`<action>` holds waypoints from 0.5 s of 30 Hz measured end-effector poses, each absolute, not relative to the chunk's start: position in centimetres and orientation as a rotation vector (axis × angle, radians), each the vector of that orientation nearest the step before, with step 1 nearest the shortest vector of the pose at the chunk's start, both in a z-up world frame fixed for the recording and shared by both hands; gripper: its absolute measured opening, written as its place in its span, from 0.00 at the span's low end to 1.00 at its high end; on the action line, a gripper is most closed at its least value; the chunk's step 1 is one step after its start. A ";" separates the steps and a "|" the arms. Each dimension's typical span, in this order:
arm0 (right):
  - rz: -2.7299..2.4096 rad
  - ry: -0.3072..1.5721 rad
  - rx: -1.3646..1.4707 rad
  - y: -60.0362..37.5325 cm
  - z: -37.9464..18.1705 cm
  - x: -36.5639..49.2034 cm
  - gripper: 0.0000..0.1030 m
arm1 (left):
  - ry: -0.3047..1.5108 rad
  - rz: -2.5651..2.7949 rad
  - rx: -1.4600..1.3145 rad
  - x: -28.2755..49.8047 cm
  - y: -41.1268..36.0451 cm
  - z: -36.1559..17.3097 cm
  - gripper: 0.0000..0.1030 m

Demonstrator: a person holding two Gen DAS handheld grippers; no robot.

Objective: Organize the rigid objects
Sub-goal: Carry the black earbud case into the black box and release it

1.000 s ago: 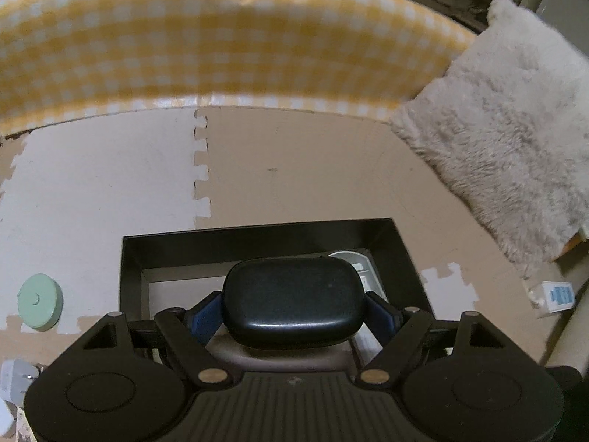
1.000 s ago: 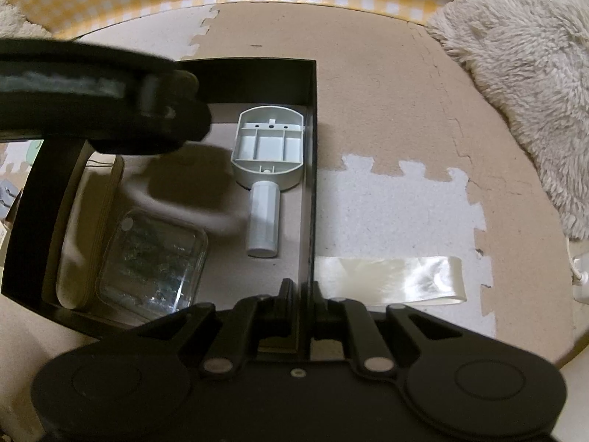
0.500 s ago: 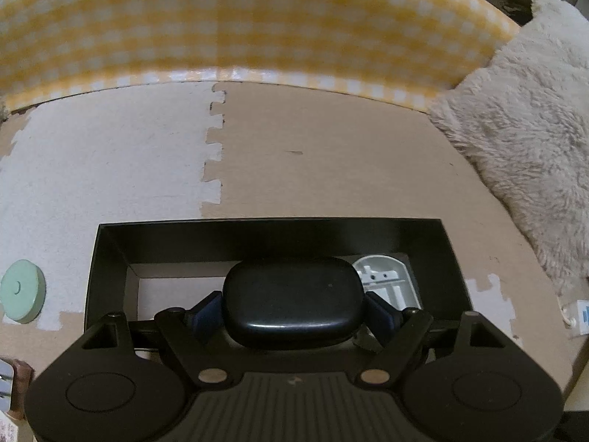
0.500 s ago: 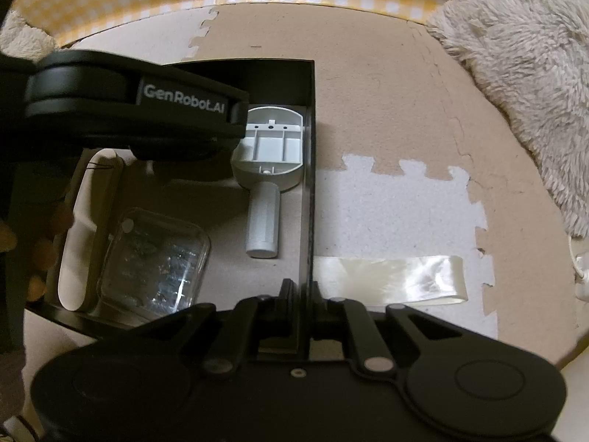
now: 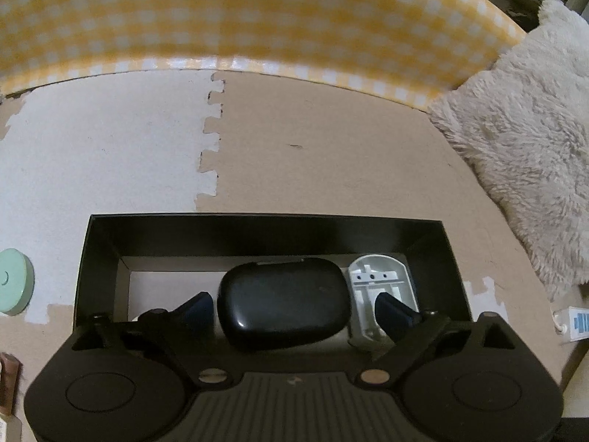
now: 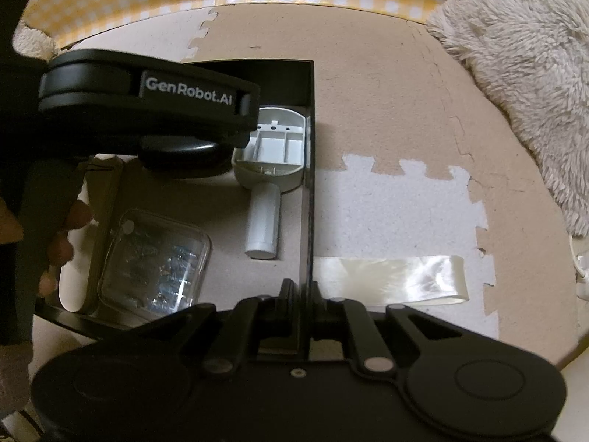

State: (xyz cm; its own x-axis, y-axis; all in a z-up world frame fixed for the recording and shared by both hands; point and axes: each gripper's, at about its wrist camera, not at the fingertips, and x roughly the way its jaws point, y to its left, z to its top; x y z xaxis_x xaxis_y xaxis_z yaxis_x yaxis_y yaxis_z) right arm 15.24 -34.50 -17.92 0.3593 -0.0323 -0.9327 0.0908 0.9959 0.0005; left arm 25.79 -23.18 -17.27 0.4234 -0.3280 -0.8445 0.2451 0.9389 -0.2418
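Note:
A black open box lies on the foam floor mat. My left gripper hangs inside it, open, its blue fingers apart from the glossy black case that lies between them. A white plastic handle part lies at the box's right end; it also shows in the right wrist view. A clear plastic case sits in the box's near part. My right gripper is shut on the box's right wall. The left gripper body reaches over the box.
A mint round disc lies on the mat left of the box. A fluffy cream cushion is at the right. A yellow checked wall runs along the back. A shiny tape strip lies right of the box.
My left gripper has lowered into the box and opened, letting go of the black case, which now rests between the spread fingers. The right gripper has kept its hold on the box wall.

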 end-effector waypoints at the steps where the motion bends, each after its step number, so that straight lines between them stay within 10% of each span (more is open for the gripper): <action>1: -0.079 1.201 0.055 -34.5 -17.9 15.2 0.09 | 1.076 -0.365 -0.085 25.7 -23.2 -17.1 0.94; 15: -0.079 1.200 0.062 -34.7 -18.1 15.2 0.09 | 1.055 -0.432 -0.025 22.9 -23.0 -14.2 1.00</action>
